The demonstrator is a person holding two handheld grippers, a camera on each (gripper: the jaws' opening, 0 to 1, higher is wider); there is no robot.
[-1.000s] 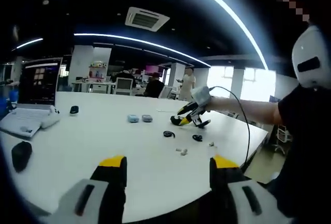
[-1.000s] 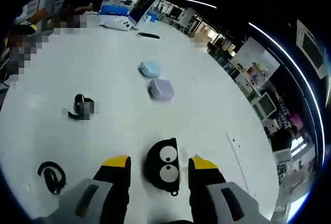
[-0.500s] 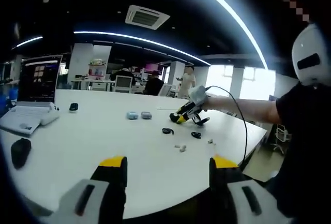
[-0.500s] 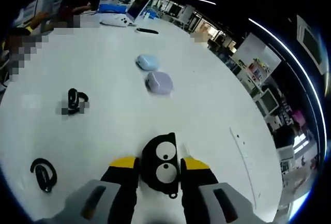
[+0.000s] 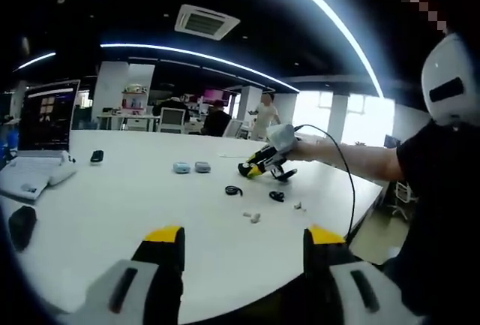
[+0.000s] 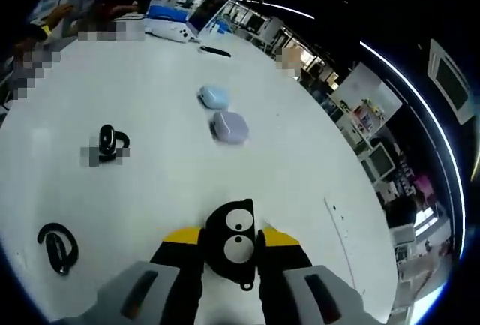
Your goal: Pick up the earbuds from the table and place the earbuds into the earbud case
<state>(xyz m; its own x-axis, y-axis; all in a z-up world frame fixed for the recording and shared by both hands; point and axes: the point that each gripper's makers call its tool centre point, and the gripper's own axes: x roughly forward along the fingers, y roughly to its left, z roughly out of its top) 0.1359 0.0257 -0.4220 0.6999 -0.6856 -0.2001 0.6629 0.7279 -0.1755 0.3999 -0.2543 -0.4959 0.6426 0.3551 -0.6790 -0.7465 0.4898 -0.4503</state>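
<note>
Earbud case, black and rounded with 2 white cartoon eyes (image 6: 238, 239), pinched between the closed yellow-tipped jaws of the right gripper (image 6: 231, 244), low over the white table (image 6: 300, 160). Seen from the left gripper view, held out on an outstretched arm (image 5: 352, 158) above the tabletop. Left gripper (image 5: 244, 239) spread wide, holding nothing, near the table edge. 2 black ear-hook earbuds (image 6: 58, 247) (image 6: 111, 142) lying apart on the table; 2 pale pebble-shaped cases (image 6: 229, 126) (image 6: 214, 97) further off.
</note>
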